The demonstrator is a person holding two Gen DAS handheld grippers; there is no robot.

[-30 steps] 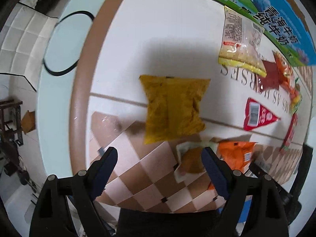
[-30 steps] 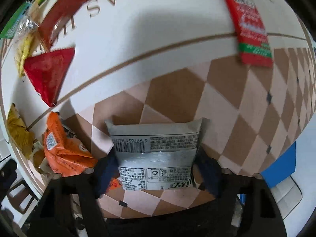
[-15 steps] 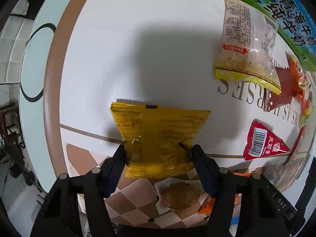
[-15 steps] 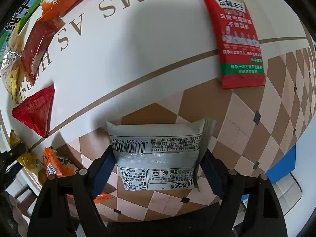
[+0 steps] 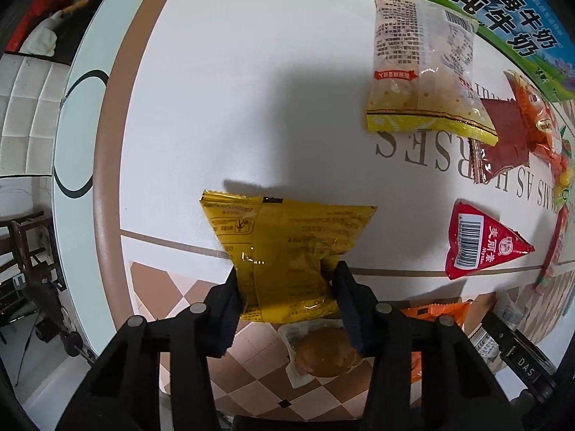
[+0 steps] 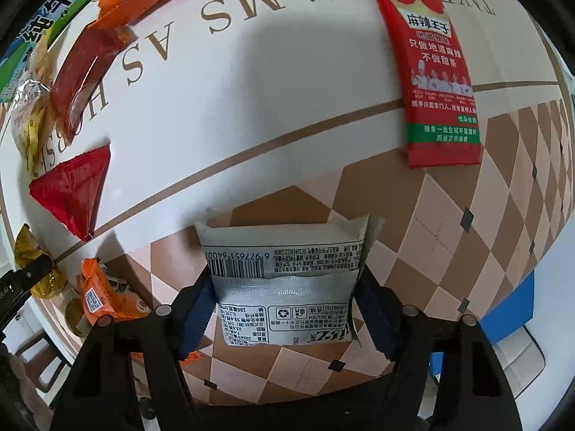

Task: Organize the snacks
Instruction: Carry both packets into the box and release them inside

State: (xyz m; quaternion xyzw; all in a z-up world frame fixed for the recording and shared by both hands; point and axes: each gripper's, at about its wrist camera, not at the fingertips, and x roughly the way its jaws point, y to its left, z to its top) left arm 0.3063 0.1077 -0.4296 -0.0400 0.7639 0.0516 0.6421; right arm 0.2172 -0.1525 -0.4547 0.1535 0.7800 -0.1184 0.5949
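The left gripper (image 5: pixel 287 287) had just closed its fingers onto the crinkled yellow foil snack packet (image 5: pixel 287 251), near the bench's (image 5: pixel 233 107) brown-rimmed edge. The right gripper (image 6: pixel 284 309) clasped the grey-white printed snack pouch (image 6: pixel 284 280) over the bench's checkered border; its fingers had just narrowed. Beyond lay a long red plastic snack sachet (image 6: pixel 431 72).

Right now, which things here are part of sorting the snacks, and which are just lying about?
Part of the job:
- crinkly yellow foil packet, pinched in the left gripper
- grey-white plastic packet, between the right gripper fingers
- red triangular pouch
- long red strip packet

Lying about:
- green-and-blue milk carton box
- patterned tablecloth
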